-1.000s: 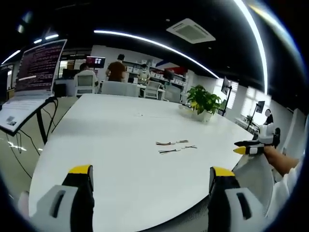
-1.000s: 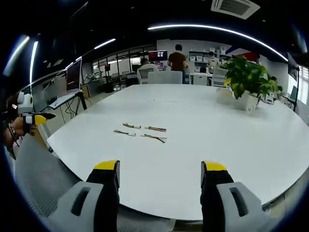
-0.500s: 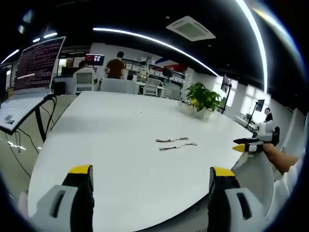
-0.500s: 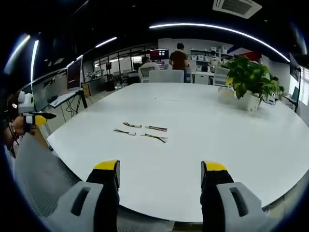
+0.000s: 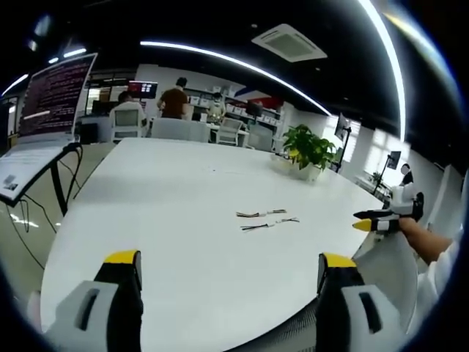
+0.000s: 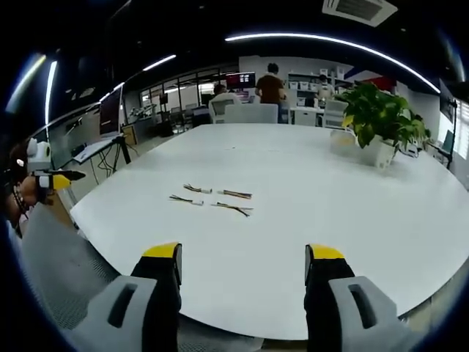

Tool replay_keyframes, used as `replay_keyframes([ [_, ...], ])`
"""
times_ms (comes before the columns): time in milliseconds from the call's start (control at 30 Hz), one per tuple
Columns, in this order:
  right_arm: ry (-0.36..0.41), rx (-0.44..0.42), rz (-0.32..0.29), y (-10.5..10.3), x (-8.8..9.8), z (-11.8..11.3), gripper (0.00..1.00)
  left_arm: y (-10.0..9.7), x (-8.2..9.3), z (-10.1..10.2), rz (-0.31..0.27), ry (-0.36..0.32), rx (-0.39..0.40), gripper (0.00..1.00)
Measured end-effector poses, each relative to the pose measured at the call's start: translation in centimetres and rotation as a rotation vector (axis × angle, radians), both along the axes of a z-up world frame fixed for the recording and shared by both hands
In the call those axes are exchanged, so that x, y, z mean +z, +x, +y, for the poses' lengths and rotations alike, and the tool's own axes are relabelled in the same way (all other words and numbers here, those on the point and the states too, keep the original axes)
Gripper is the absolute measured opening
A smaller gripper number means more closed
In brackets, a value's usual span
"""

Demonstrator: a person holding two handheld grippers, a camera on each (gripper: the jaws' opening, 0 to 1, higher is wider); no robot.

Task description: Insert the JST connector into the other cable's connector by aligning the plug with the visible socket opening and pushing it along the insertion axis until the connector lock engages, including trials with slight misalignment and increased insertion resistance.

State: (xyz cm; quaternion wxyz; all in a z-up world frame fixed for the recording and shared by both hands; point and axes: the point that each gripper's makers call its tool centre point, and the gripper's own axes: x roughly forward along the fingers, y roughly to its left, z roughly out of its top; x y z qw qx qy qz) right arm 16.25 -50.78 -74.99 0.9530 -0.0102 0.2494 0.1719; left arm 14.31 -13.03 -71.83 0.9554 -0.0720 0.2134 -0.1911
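Several short cables [image 6: 212, 199] lie mid-tabletop [image 6: 352, 220], long axes running left-right in the right gripper view, left of centre and well ahead of both grippers. Right gripper [image 6: 242, 253] and left gripper [image 5: 229, 260] hang wide open, empty; neither looks clearly nearer.

- Thin multicoloured JST cable with a pale connector [image 6: 236, 194] lies flat on the white table, farthest to the right in the right gripper view.
- A second short wire lead [image 6: 194, 189] lies just left of it, apart.
- Two more thin leads, [image 6: 183, 199] and [image 6: 233, 208], lie nearer the table's edge, separate and unplugged.
- In the left gripper view the cluster of cables [image 5: 266, 219] is too small to tell apart.
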Motion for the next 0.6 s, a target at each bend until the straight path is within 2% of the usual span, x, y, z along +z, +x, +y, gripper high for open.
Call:
replay_keyframes([
  [300, -0.006, -0.013, -0.002, 0.6, 0.4, -0.9, 0.67, 0.6, 0.3, 0.2, -0.004, 0.0, 0.0, 0.99],
  [600, -0.007, -0.031, -0.037, 1.8, 2.0, -2.0, 0.66, 1.9, 1.2, 0.4, -0.018, 0.013, -0.013, 0.99],
])
